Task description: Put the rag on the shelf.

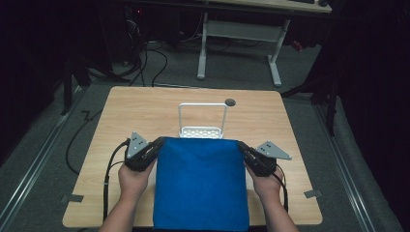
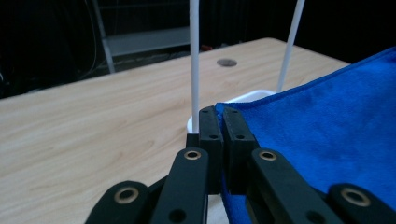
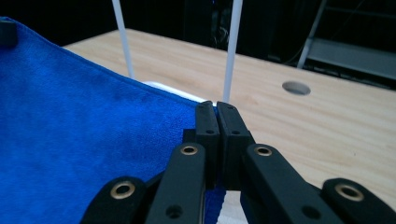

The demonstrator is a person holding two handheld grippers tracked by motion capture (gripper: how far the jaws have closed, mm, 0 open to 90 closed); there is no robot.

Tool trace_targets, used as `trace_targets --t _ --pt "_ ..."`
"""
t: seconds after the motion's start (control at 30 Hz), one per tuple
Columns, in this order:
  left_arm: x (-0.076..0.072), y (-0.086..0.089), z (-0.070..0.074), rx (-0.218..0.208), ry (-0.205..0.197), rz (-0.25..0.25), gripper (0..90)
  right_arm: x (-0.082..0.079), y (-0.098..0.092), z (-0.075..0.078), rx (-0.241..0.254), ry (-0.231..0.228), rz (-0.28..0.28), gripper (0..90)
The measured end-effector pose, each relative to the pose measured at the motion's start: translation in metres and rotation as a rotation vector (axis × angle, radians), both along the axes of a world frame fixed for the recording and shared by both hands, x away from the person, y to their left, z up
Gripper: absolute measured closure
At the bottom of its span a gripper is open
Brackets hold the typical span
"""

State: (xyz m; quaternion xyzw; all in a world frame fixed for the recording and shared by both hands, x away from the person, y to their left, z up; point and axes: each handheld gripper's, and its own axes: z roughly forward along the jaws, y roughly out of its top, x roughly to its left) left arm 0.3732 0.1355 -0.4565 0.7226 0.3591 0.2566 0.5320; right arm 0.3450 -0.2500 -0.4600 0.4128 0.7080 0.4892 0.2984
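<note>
A blue terry cloth [image 1: 200,186] is held spread over the near middle of the light wooden desk [image 1: 121,116], its near edge hanging past the desk's near edge. Its far left corner is pinched by the left gripper [image 1: 157,145], its far right corner by the right gripper [image 1: 242,147]. Just behind its far edge, a white wire-frame rack [image 1: 202,118] is stood at the desk's centre. A round cable hole [image 1: 230,102] is set near the far edge.

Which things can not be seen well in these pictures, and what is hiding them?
- High view: the blue towel covers the table beneath it, and the bottom edge cuts off its near end.
- High view: the towel's far edge hides the front of the white rack base.
- Both gripper views: the top edge cuts off the rack's rods.
- Left claw and right claw: the shut jaws hide the pinched towel corners.
</note>
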Motion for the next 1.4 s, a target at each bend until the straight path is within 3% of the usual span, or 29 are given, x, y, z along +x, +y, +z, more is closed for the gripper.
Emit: trace_targets --t 0.27,0.77,1.1,1.4 --pt "-0.016 0.001 0.025 -0.060 -0.091 -0.015 88.0 -0.014 0.000 0.024 0.027 -0.083 0.014 88.7" --pt "-0.044 0.001 0.065 -0.097 -0.234 -0.044 88.0 -0.040 0.001 0.066 0.068 -0.226 0.041 88.7" --pt "-0.041 -0.001 0.085 -0.105 -0.290 -0.046 88.0 -0.044 -0.001 0.091 0.071 -0.304 0.032 88.7" --pt "-0.025 -0.001 0.103 -0.110 -0.315 -0.031 88.1 -0.031 -0.001 0.117 0.056 -0.349 0.021 88.8"
